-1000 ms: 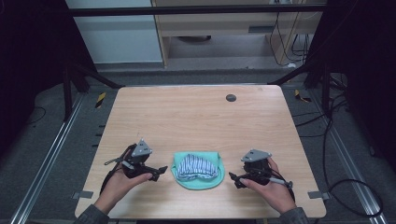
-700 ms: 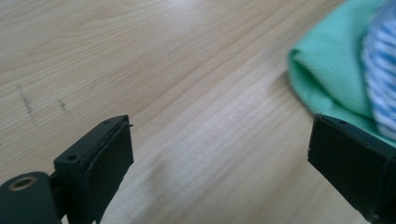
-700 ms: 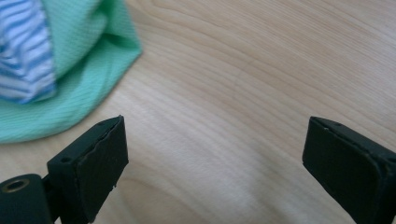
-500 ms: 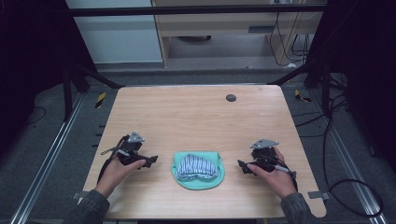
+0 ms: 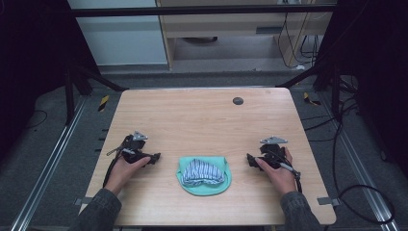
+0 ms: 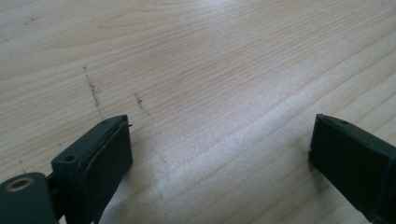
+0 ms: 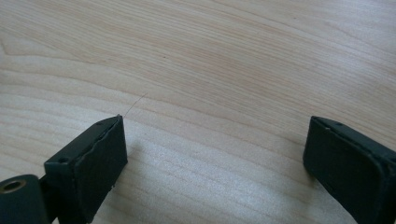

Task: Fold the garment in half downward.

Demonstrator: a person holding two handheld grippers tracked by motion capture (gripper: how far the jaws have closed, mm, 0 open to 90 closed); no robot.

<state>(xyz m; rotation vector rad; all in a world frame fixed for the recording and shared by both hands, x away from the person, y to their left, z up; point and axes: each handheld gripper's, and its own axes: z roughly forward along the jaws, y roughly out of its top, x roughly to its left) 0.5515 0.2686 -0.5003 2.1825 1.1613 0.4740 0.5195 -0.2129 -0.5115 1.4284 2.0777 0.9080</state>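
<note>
Hiding teal bowl interior: striped cloth.

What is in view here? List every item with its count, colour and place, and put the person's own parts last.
Table: one, light wood, centre of the high view, with grey floor around it.
Green cloth: one, mint green, near edge of the table, between the two grippers, touching neither.
Striped cloth: one, blue and white stripes, bunched on top of the green cloth.
Round disc: one, dark, far side of the table; too small to identify.
Left gripper: one, black with a grey plate, left of the cloths; jaws wide apart over bare wood in the left gripper view.
Right gripper: one, black with a grey plate, right of the cloths; jaws wide apart over bare wood.
Hands: two, with dark grey sleeves, one on each gripper, coming in from the near edge.
</note>
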